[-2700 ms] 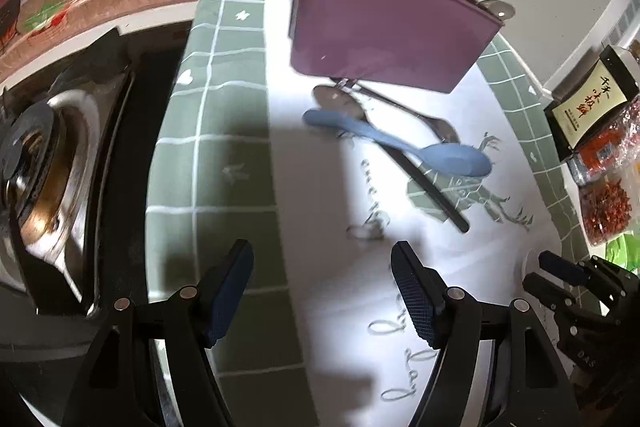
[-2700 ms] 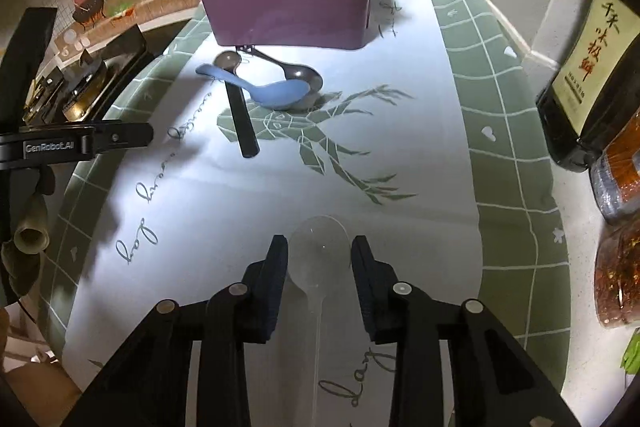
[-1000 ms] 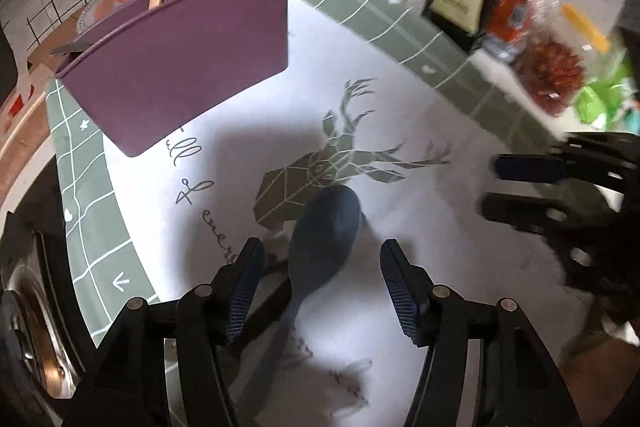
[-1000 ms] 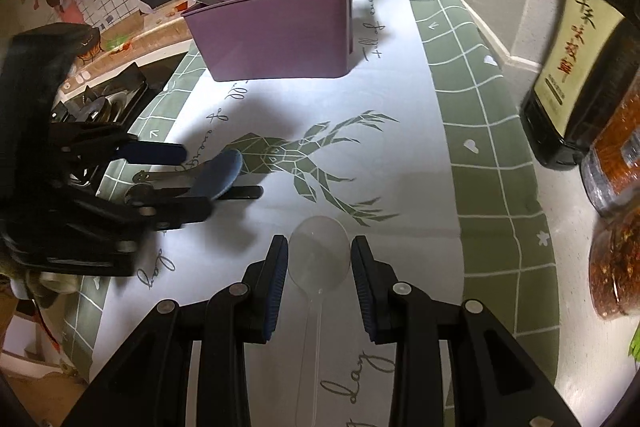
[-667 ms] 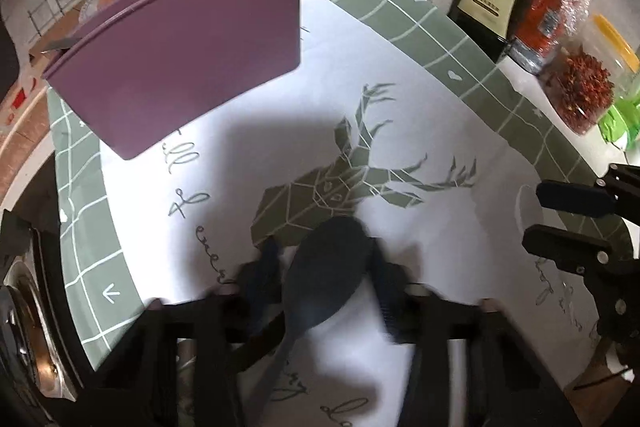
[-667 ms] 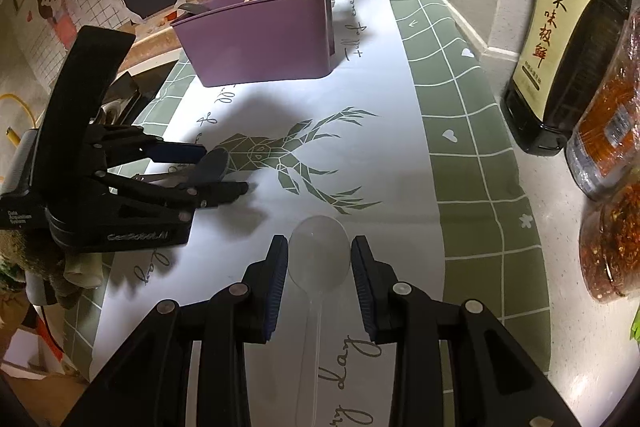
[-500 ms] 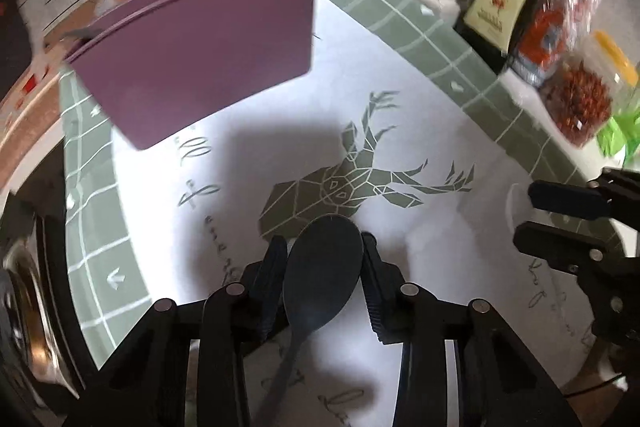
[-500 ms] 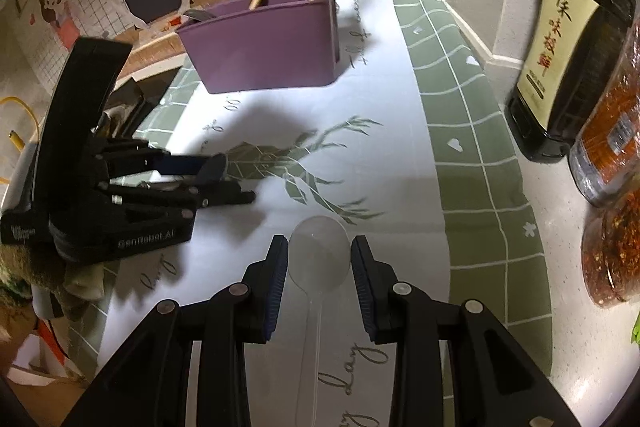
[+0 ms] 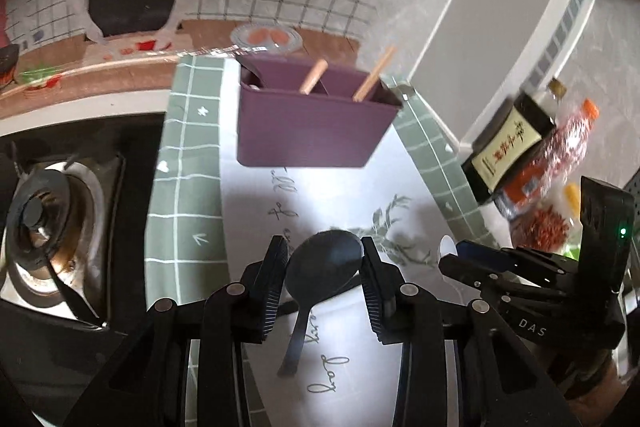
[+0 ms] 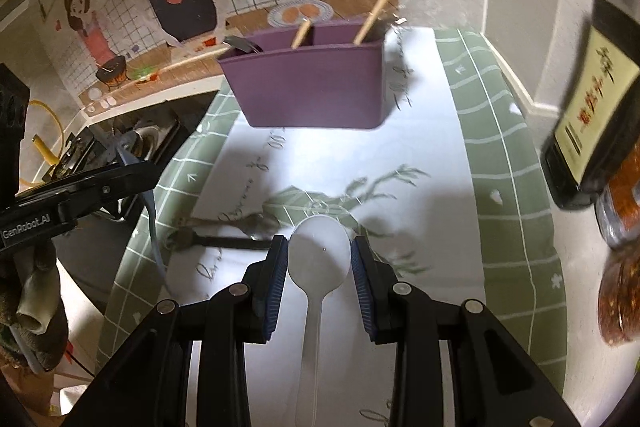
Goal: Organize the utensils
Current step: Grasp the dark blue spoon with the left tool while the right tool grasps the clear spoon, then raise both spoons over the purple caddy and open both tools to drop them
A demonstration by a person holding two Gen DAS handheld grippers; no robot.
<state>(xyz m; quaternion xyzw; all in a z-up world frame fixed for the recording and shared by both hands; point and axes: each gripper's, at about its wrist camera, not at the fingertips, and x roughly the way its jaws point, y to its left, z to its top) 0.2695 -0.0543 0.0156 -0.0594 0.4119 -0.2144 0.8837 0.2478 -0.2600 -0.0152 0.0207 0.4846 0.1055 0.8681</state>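
Left gripper (image 9: 323, 267) clamps the blue spoon (image 9: 320, 277) by its bowl, handle hanging down btwn the arms, lifted above the mat (image 9: 184, 195). Right gripper (image 10: 319, 259) pinches the clear spoon (image 10: 319, 265) the same way, bowl btwn the pads, handle trailing back. Ahead of both, the purple caddy (image 10: 316, 89) stands upright at the far end of the mat w/ two wooden sticks (image 10: 374, 13) and a metal piece poking out. A metal spoon & a dark utensil (image 10: 224, 241) lie on the mat left of the right gripper. Stove burner (image 9: 36, 227) at left, sauce bottle (image 10: 592, 107) at right
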